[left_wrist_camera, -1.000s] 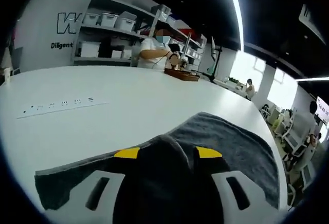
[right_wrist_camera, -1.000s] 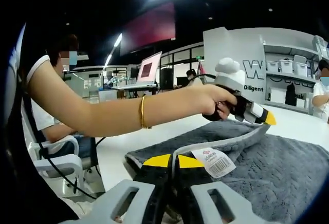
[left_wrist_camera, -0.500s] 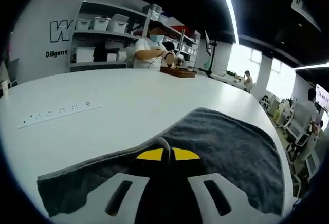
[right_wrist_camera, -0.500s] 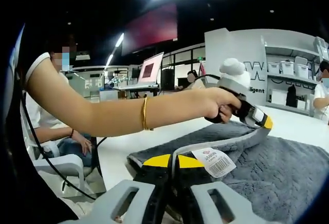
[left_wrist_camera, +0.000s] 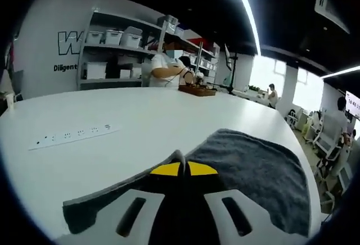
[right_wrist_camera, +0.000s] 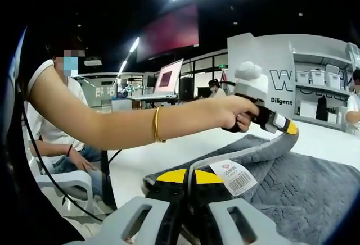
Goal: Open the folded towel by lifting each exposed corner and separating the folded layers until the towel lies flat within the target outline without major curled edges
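Observation:
A dark grey towel (left_wrist_camera: pixel 253 166) lies on the white table (left_wrist_camera: pixel 129 116). My left gripper (left_wrist_camera: pixel 183 168), with yellow-tipped jaws, is shut on a thin raised fold of the towel's edge. In the right gripper view the towel (right_wrist_camera: pixel 304 191) spreads to the right. My right gripper (right_wrist_camera: pixel 188 176) is shut on its near hem, beside a white barcode label (right_wrist_camera: pixel 236 177). A person's hand holds the left gripper (right_wrist_camera: pixel 289 127) there, and the towel's edge is lifted off the table between the two grippers.
A white power strip (left_wrist_camera: pixel 73 135) lies on the table to the left. A wooden tray (left_wrist_camera: pixel 197 90) sits at the far edge, near a person (left_wrist_camera: pixel 166 68) and shelves of bins. White chairs (right_wrist_camera: pixel 62 180) stand beside the table.
The left gripper's jaws were apart around a towel fold a second ago. They have shut on it, and the gripper has since lifted the edge slightly. The right gripper keeps its hold.

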Tool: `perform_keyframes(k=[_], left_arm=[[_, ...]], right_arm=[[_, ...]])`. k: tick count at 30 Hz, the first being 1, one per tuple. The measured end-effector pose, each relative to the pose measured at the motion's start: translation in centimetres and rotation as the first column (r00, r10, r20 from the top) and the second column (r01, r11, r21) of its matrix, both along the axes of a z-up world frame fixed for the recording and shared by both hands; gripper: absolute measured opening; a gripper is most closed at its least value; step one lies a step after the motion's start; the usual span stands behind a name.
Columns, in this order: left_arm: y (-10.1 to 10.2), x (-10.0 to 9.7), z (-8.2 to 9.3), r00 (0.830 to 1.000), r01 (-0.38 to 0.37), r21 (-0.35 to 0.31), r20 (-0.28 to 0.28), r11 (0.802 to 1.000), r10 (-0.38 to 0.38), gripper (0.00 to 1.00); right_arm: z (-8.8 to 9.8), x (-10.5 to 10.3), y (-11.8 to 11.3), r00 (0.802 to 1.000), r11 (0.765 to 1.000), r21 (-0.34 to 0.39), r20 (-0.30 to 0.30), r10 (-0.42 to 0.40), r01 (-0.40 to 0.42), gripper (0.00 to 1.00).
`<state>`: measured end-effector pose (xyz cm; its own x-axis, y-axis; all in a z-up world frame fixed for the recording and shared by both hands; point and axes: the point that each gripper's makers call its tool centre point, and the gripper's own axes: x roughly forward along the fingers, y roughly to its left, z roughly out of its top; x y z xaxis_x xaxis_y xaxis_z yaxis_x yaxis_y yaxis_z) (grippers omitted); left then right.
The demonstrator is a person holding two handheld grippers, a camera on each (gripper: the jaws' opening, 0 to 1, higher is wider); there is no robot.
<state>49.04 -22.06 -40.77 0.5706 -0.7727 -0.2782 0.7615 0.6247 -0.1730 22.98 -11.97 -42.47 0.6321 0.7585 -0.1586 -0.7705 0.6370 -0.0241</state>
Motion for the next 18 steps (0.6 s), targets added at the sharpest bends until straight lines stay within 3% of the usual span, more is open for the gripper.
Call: perform_keyframes(k=[10,18], left_arm=[[4.8,1.0,1.3,0.996,-0.082,-0.018,0.033,0.996,0.083,0.01],[7.6,1.1,2.1,0.992,-0.101,-0.022,0.079,0.995,0.103,0.01]], right_arm=[[0.4,0.1,2.2,0.999,0.999,0.007,0.011,0.032,-0.032,0.0],[0.6,0.0,4.0,0.997,0.997,0.005,0.018,0.073,-0.073,0.0]])
